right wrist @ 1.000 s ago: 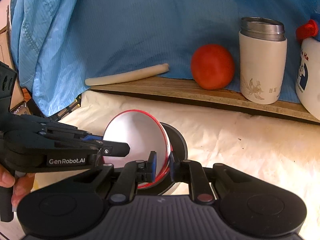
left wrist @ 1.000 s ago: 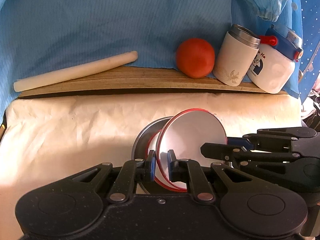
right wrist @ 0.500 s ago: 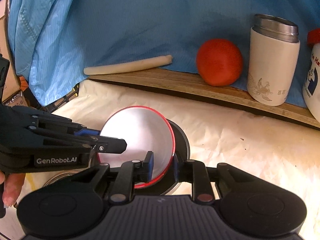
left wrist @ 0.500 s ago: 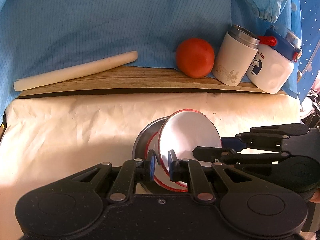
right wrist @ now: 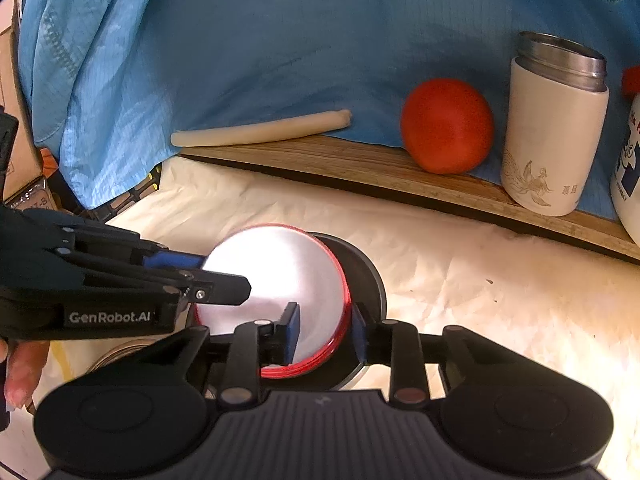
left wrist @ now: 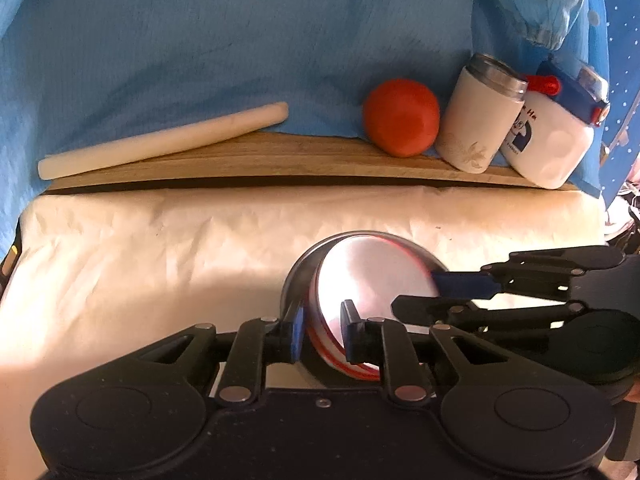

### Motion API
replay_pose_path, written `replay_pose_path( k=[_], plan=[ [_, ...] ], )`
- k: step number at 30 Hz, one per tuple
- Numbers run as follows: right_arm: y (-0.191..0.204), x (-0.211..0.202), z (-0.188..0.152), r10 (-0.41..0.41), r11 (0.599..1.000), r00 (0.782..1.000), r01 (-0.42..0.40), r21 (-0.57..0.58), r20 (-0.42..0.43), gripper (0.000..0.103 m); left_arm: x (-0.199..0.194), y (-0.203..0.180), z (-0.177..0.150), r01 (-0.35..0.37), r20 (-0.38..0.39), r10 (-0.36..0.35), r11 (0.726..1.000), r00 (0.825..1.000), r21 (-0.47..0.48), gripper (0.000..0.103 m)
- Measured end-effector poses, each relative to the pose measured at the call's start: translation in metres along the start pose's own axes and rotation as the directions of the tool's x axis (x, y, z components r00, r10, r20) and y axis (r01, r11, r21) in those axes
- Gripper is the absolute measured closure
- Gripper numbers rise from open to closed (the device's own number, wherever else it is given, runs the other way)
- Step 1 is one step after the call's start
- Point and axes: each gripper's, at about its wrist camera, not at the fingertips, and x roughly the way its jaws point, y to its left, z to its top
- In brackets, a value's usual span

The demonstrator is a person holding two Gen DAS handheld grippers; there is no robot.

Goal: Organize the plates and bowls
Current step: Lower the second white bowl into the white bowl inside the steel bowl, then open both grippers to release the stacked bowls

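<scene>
A white plate with a red rim [left wrist: 372, 284] leans tilted inside a grey metal bowl [left wrist: 298, 276] on the cream cloth; both show in the right wrist view too, plate [right wrist: 280, 276] and bowl [right wrist: 368, 276]. My left gripper [left wrist: 322, 330] straddles the plate's near rim with its jaws slightly apart. My right gripper [right wrist: 324, 330] straddles the plate's other rim, jaws apart, not pinching. Each gripper shows in the other's view, the right one [left wrist: 424, 292] and the left one [right wrist: 224, 276].
A wooden board [left wrist: 280, 160] at the back holds a white rolling pin [left wrist: 160, 146], a red tomato [left wrist: 400, 122], a white steel-lidded jar [left wrist: 480, 116] and a white jug with blue lid [left wrist: 556, 128]. Blue cloth hangs behind. Another metal rim [right wrist: 120, 354] lies at lower left.
The plate has come down from nearly upright and now lies lower in the grey bowl. Both grippers' jaws have opened wider around its rim.
</scene>
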Motion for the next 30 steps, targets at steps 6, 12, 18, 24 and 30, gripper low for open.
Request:
replay_pose_path(
  k=[6,12,18,24,30],
  plan=[
    [-0.002,0.0,-0.001,0.006,1.0,1.0,-0.006,0.004,0.003,0.071,0.004,0.004,-0.002,0.014,-0.01,-0.014,1.0,1.0,-0.014,0.083],
    [-0.007,-0.006,-0.003,0.022,0.999,0.999,-0.023,0.026,0.026,0.062,-0.002,0.009,-0.003,0.036,0.012,-0.035,0.999,0.999,-0.033,0.079],
    [-0.009,-0.025,-0.004,0.019,0.999,0.997,-0.022,0.037,0.074,0.041,-0.014,0.01,-0.006,0.052,0.047,-0.05,0.997,0.998,-0.051,0.069],
    [-0.011,-0.047,-0.007,-0.003,0.998,0.994,-0.004,0.059,0.107,0.027,-0.032,0.011,-0.011,0.071,0.098,-0.064,0.995,0.993,-0.063,0.054],
    [-0.009,-0.07,-0.014,-0.015,0.996,0.987,0.0,0.094,0.158,0.012,-0.05,0.014,-0.018,0.072,0.157,-0.058,0.994,0.986,-0.086,0.027]
  ],
)
